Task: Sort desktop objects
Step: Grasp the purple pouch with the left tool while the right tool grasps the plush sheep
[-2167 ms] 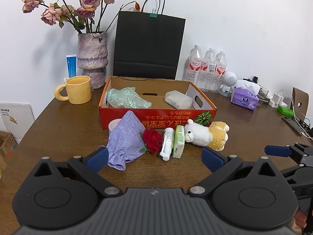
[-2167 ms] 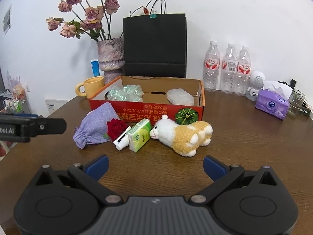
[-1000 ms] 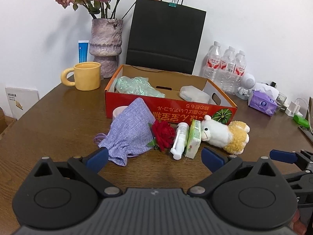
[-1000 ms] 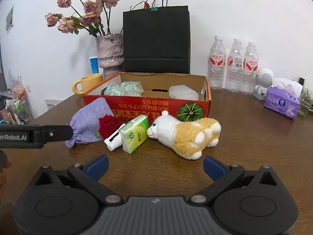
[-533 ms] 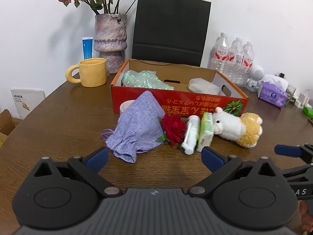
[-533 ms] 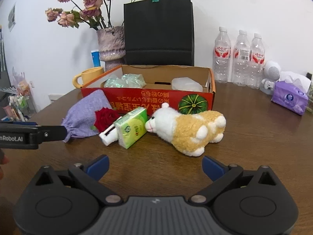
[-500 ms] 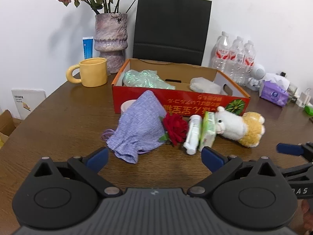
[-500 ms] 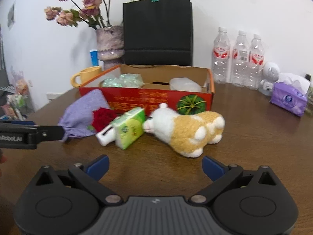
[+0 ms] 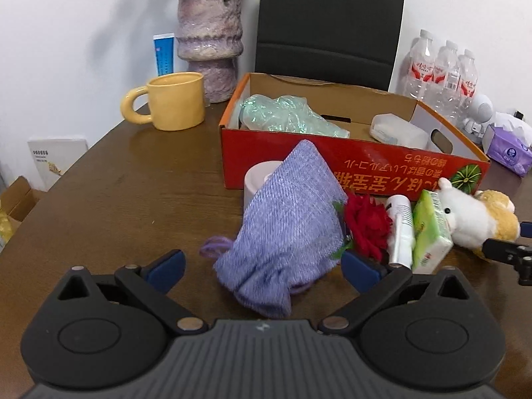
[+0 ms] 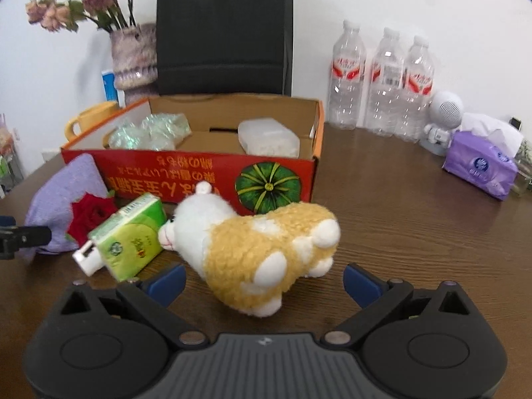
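Brown wood worktop (image 9: 133, 199) against white wall (image 10: 399, 0) — both tools spread wide, empty: left tool (image 9: 262, 267) at pouch (image 9: 286, 232), right tool (image 10: 264, 281) at plush toy (image 10: 266, 249).

Fleecy plush toy (image 10: 262, 246), woven cloth pouch (image 9: 286, 232), glossy wooden table (image 9: 133, 199).

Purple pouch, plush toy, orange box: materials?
Purple pouch: woven fabric, matte, visible weave and a yarn drawstring. Plush toy: fuzzy synthetic fleece by the look, curly tan and white pile. Orange box: cardboard, plain brown inside, printed outside with a slight sheen.
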### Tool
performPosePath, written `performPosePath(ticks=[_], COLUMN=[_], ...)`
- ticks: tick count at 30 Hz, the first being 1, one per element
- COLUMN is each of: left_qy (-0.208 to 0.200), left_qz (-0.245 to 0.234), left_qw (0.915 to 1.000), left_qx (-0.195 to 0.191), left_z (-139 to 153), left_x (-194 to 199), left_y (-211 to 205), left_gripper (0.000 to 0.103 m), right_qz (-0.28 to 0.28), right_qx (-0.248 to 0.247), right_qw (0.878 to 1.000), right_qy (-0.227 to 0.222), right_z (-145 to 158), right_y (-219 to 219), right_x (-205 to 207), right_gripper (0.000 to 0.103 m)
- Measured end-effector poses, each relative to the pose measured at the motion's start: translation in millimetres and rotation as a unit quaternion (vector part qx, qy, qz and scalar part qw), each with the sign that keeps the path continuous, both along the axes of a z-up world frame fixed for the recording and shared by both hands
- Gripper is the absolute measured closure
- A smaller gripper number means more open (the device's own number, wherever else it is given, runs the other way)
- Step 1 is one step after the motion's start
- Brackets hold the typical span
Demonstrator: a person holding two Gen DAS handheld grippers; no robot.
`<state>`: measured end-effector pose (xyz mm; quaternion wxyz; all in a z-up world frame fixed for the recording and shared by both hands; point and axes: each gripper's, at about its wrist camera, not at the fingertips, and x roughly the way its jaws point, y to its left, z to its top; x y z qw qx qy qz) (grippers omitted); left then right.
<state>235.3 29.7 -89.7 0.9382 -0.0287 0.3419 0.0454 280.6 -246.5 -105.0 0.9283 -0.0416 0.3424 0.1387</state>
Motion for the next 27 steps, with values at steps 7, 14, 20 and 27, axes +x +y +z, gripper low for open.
performPosePath(ticks=[7,14,20,27], left_qy=[-0.006,-0.029,-0.053,-0.066], left_qz=[-0.037,-0.058,-0.063,-0.062], left_qw=[0.9993,0.9977,0.9963,0.9955], left_qx=[0.001,-0.017,-0.023,-0.029], left_z=[-10,-6,6,17], left_x=[12,2,-10,-26], left_y=[-1,-1,-3,-4], left_gripper=[0.061,0.076,0.076,0.076], right_qz=[0.0,0.008,0.017,0.014], right_qx=[0.023,0.037,0.041,0.042], right_qw=[1.0,0.999,0.999,0.998], right_qy=[0.016,0.004,-0.013,-0.04], right_z=[-9,-7,-1,9], right_y=[-1,-5,-5,-5], right_x=[5,-5,-21,-41], right_gripper=[0.056,0.062,0.063,0.063])
